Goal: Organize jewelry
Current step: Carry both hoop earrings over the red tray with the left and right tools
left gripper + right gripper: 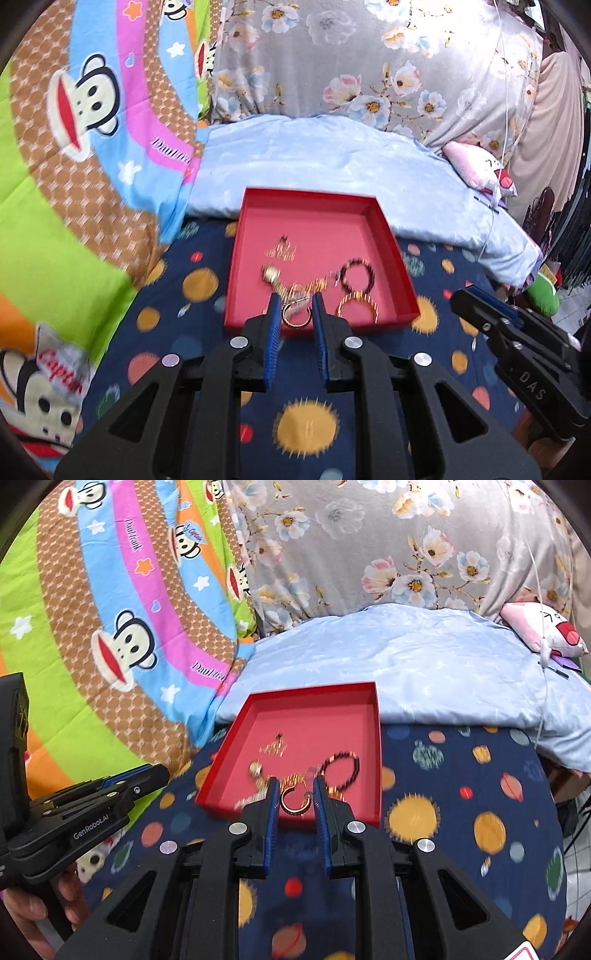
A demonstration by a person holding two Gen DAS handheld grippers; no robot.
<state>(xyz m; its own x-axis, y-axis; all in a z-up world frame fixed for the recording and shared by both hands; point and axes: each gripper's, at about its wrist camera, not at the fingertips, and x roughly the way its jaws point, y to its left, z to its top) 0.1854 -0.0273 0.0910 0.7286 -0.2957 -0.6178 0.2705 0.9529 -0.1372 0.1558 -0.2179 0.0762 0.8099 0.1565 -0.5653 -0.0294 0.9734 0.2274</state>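
Jewelry lies heaped in the red box [400, 284] on the bed; both tools, left tool [297, 301] and right tool [295, 786], hover narrowly parted and empty above a gold ring [295, 317]. Beyond lie a beaded bracelet [357, 274] and gold bangle [357, 304]. Sorting looks barely begun.

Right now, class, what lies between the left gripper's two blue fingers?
A small gold hoop in the red tray, seen in the left wrist view.

bed: navy planet sheet [207, 354] | pale blue quilt [332, 162] | floral bedding [369, 55]
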